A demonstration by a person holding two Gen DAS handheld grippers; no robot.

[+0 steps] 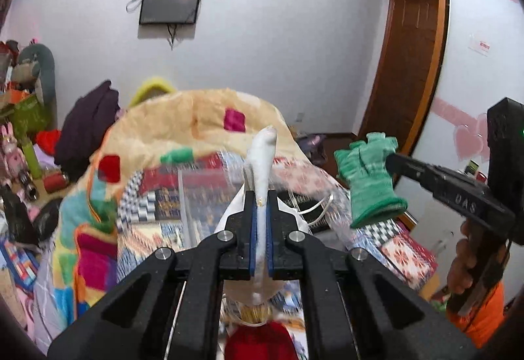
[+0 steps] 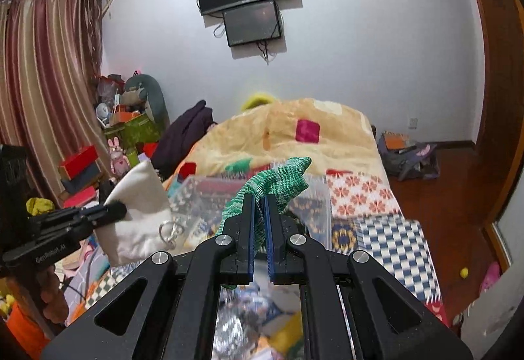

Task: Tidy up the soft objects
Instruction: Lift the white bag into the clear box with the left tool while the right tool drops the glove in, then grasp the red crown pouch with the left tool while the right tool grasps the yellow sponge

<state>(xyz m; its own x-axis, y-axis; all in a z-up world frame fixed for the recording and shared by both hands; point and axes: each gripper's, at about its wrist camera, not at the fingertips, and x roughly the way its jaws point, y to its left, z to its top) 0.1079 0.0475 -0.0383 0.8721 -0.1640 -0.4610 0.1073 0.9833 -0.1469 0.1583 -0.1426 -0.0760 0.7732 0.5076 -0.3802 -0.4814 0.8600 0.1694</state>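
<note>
The left gripper (image 1: 261,212) pinches a limp white pouch (image 1: 263,160) and the right gripper (image 2: 259,212) a floppy green glove (image 2: 278,180) (both light, jaws nearly closed), best gripped mid-fabric

- The bed (image 2: 376,206) runs away from both cameras toward the white wall, covered in a patchwork bedspread (image 2: 389,229) of floral, checked and medallion squares.
- A cream fleece blanket (image 2: 327,143) with coloured squares lies heaped across the far end of the bed, directly on the bedspread.
- A dark purple garment (image 2: 186,134) sits bunched at the blanket's left edge.
- A clear plastic bag (image 2: 209,196) lies crumpled on the bedspread in front of the blanket.
- The wooden floor (image 2: 452,196) to the right of the bed carries a slumped grey bag (image 2: 409,160) near the wall and a small yellow ball (image 2: 463,272) nearer the camera.
</note>
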